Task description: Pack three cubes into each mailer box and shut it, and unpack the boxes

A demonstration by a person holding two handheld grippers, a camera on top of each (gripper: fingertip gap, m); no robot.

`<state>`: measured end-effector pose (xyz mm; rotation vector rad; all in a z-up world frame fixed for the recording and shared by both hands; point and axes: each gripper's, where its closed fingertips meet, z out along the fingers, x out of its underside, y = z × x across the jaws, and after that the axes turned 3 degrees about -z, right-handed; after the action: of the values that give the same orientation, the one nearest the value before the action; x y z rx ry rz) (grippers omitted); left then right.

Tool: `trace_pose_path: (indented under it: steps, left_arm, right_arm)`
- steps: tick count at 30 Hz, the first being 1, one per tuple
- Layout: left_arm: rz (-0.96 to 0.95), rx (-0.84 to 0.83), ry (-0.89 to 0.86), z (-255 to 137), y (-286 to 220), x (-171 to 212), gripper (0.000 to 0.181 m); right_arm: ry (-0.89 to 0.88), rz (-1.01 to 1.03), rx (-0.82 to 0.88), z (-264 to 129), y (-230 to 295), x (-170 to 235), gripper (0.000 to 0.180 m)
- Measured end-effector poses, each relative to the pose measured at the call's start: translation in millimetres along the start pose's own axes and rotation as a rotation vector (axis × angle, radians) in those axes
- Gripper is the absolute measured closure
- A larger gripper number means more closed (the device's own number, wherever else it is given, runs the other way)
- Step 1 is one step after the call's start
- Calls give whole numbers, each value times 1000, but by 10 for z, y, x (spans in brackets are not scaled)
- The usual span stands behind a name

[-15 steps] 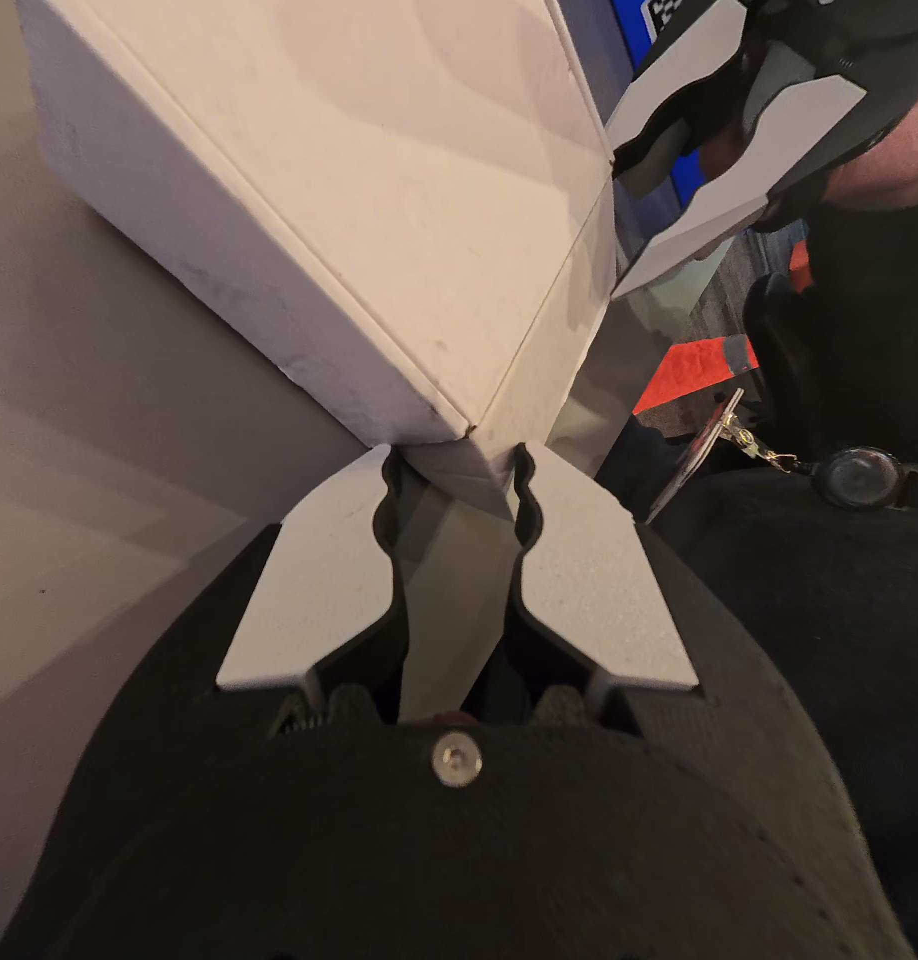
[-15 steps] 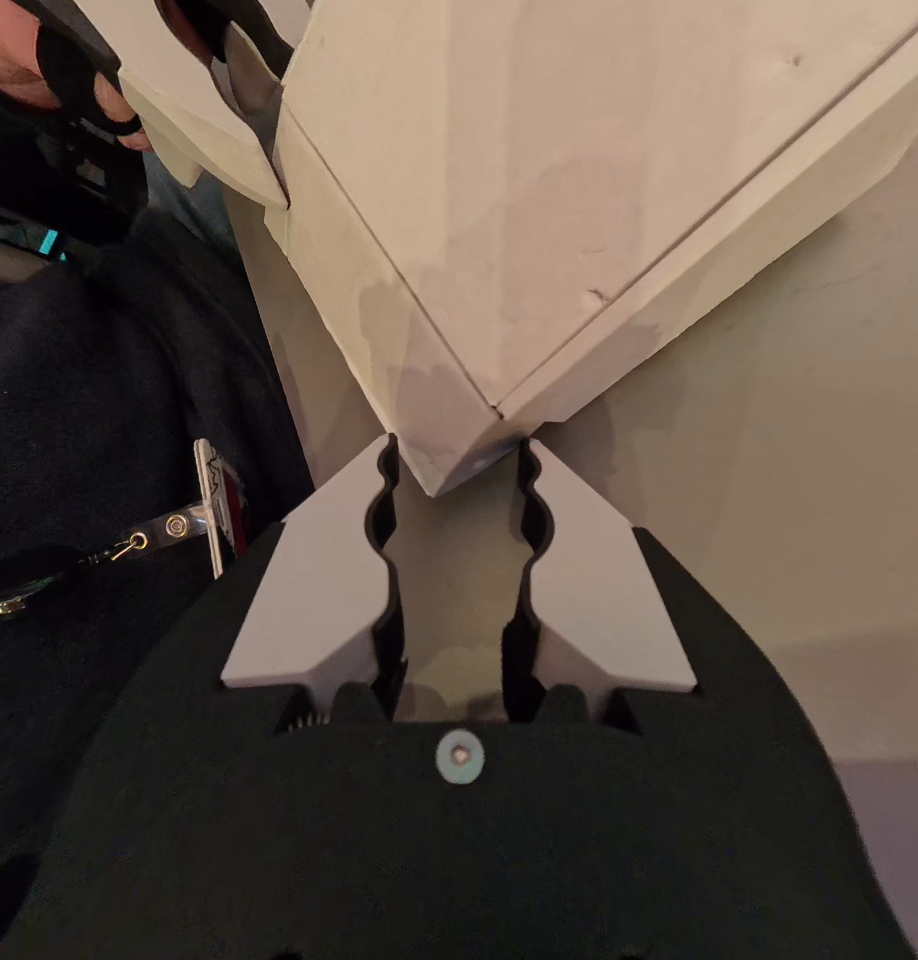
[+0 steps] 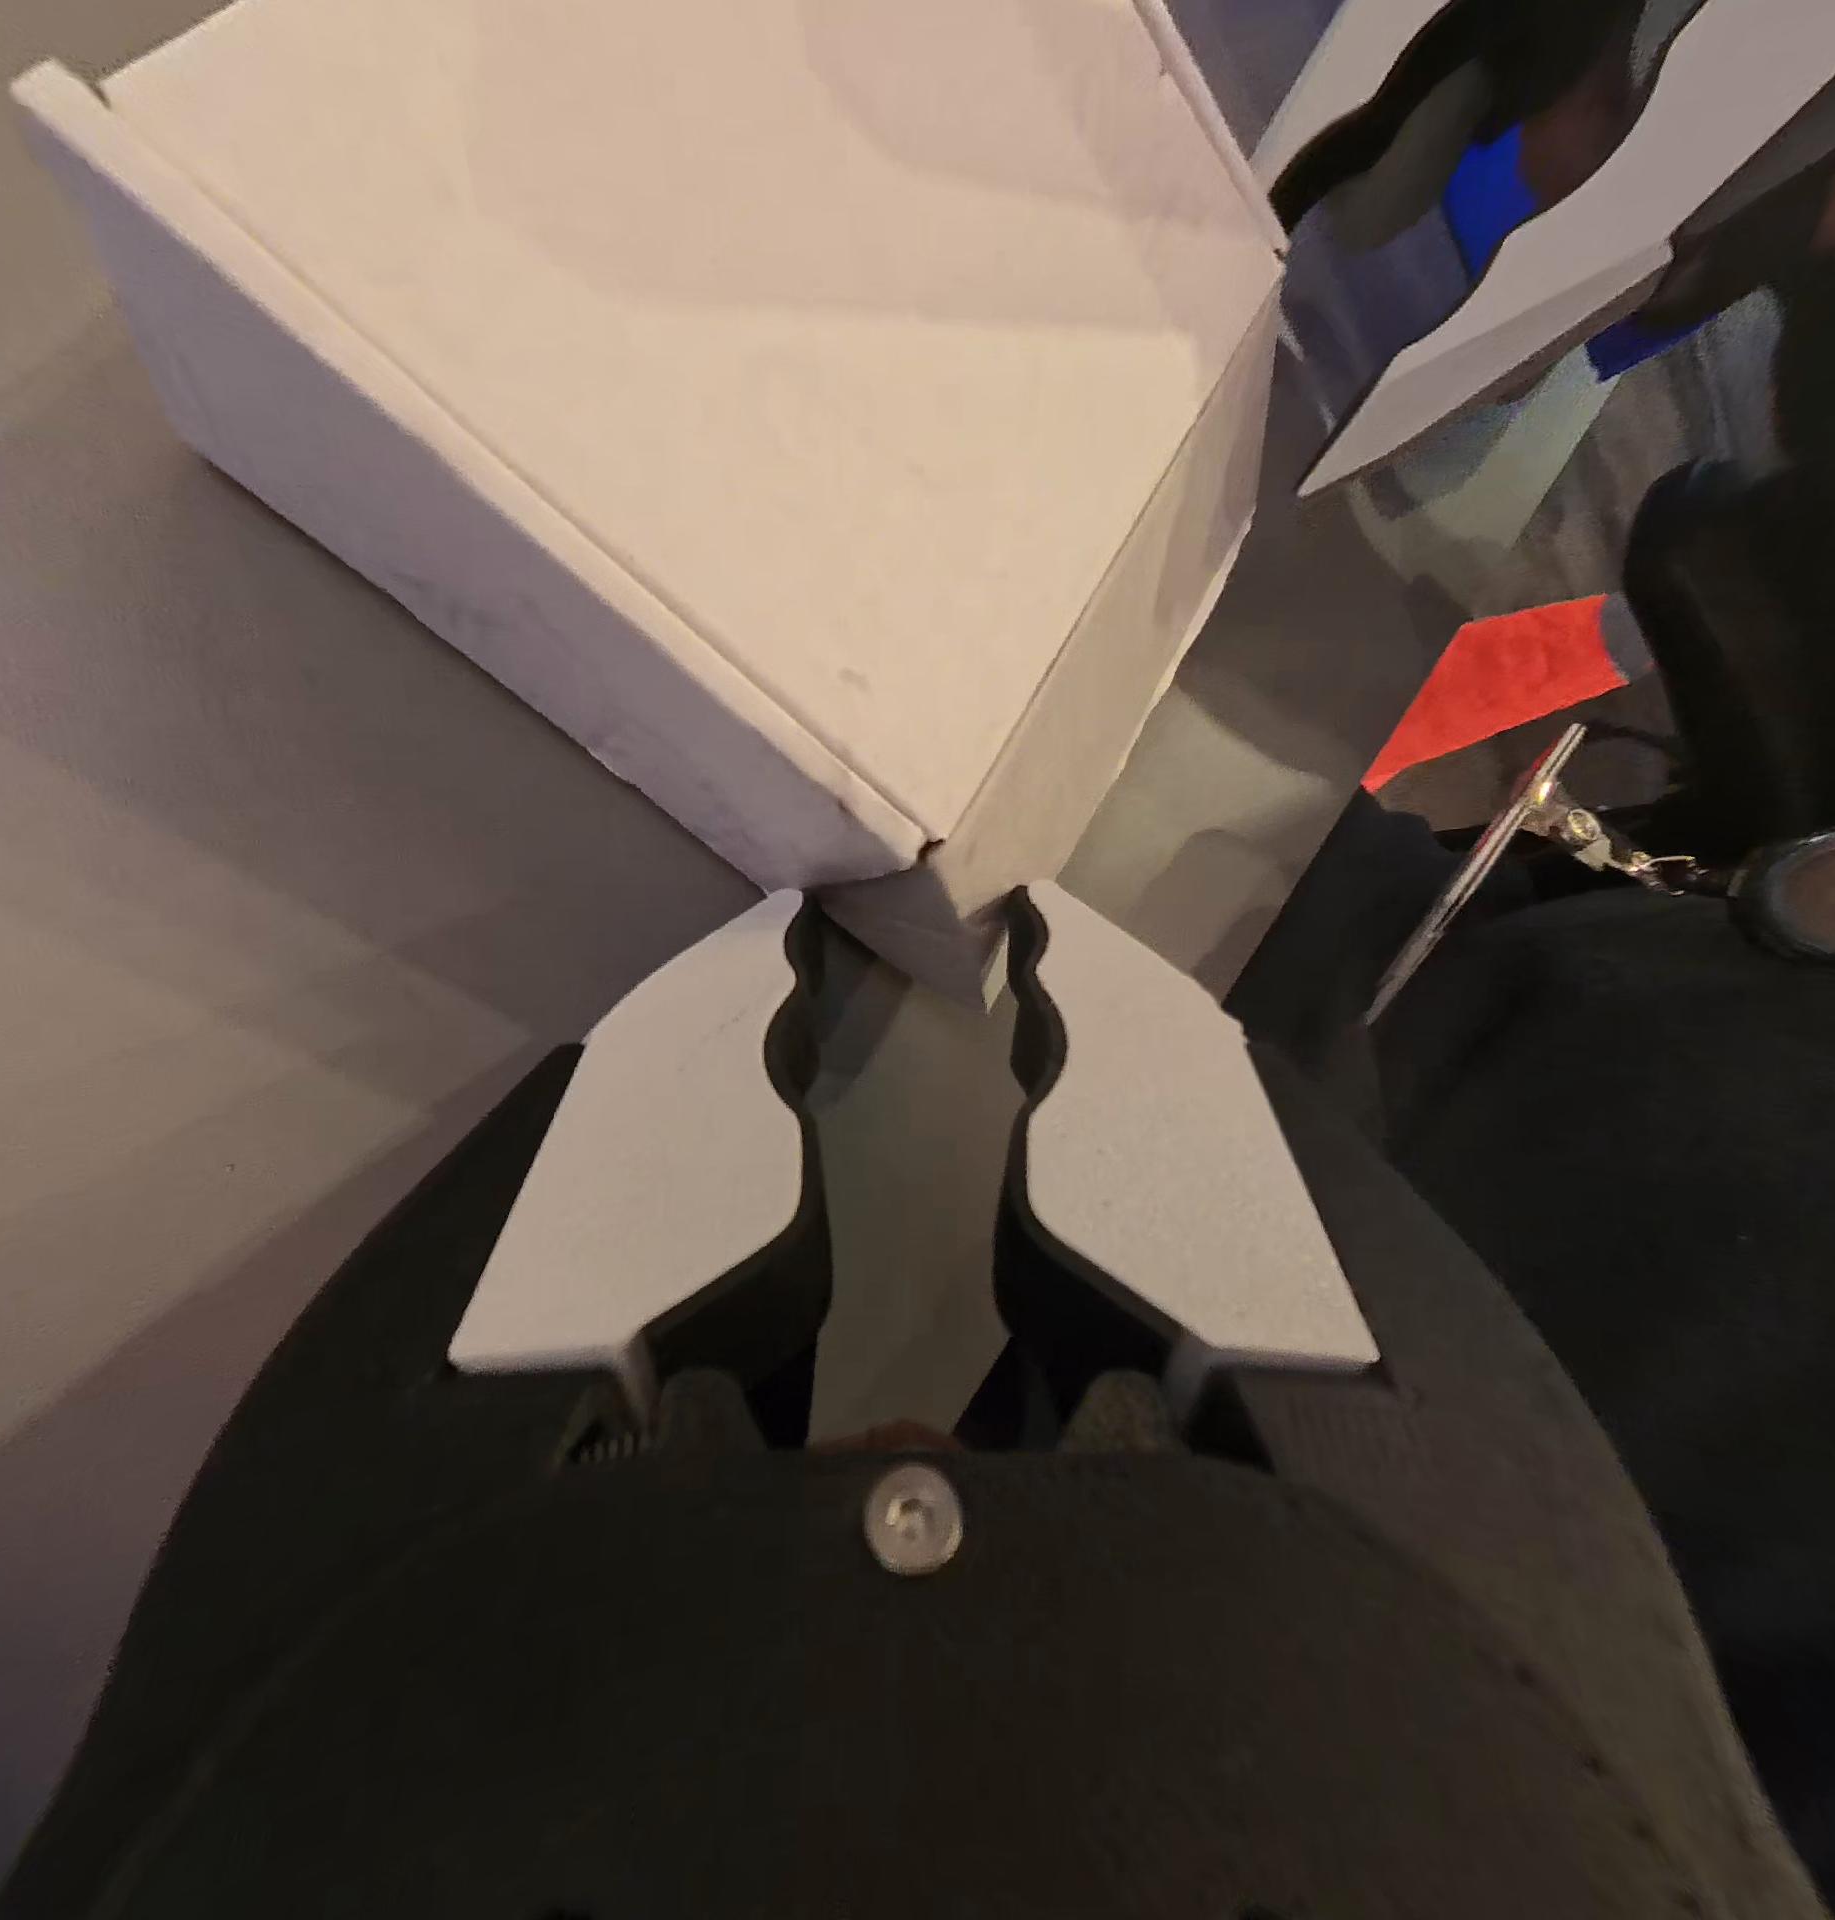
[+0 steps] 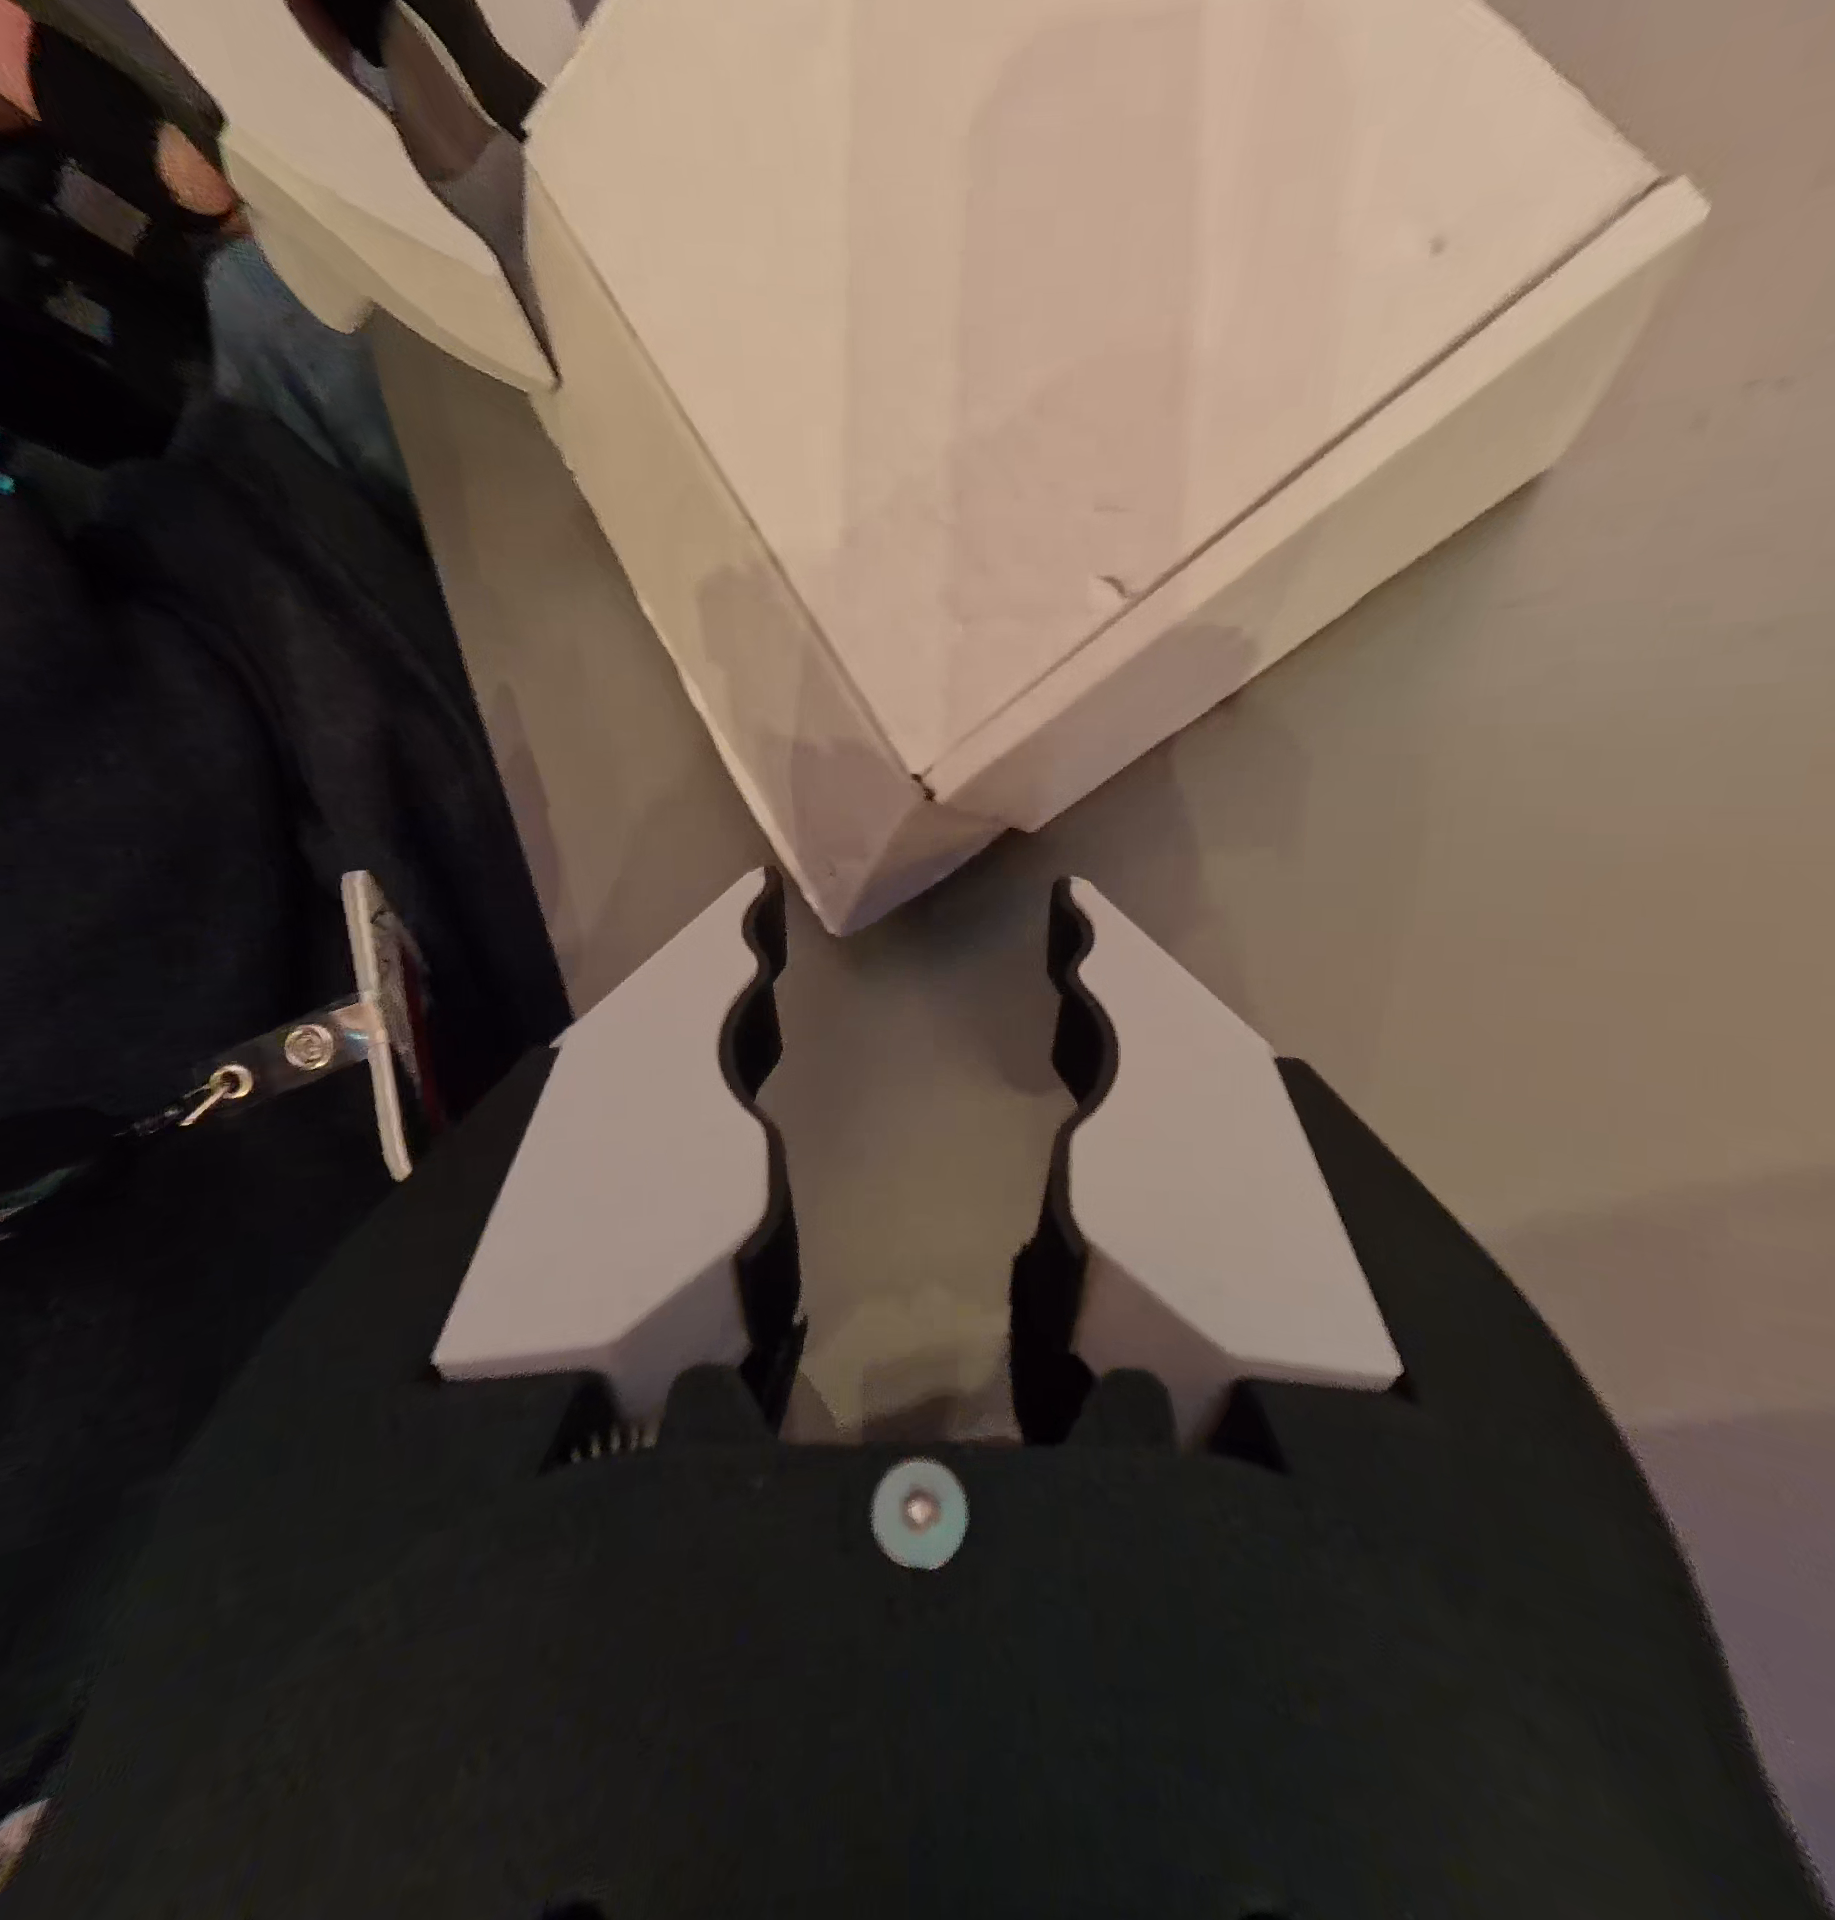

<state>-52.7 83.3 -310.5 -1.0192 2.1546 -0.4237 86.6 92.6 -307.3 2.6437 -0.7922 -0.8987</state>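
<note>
A closed white mailer box (image 3: 747, 416) lies on the grey table, seen corner-on in both views. My left gripper (image 3: 908, 925) has its fingertips pressed on either side of the box's near corner, so it is shut on that corner. In the right wrist view the box (image 4: 1048, 416) has its other near corner just at the tips of my right gripper (image 4: 918, 914). The right jaws stand apart and hold nothing. The right gripper also shows in the left wrist view (image 3: 1515, 239), apart from the box. The left gripper also shows in the right wrist view (image 4: 456, 197). No cubes are in view.
The grey table (image 3: 165, 883) runs left of the box and its edge is close by (image 4: 456, 623). A person in dark clothes (image 4: 165, 779) stands at that edge with a badge on a reel (image 3: 1464, 862). Red floor tape (image 3: 1495, 675) lies beyond.
The box corner has slipped out from between the right fingertips to just at their tips. The left fingers have narrowed on their corner. More of the box shows in both views.
</note>
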Motion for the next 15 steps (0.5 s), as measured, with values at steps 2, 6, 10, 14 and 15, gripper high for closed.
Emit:
trace_pose_path:
  steps: [2,6,10,14,15]
  left_arm:
    - [30,-25,6,-2,15,-10,147]
    - [122,-106,16,-6,71,-27,140]
    - [195,-170,24,-34,110,-11,137]
    - [284,-232,10,-68,159,-14,136]
    - [311,-249,17,-63,179,-15,136]
  right_arm:
    - [40,-54,68,-8,-98,7,122]
    - [96,-154,129,59,-186,-33,109]
    - [117,-209,152,81,-187,-80,110]
    - [133,-246,166,95,-183,-110,114]
    - [140,-249,166,106,-182,-111,117]
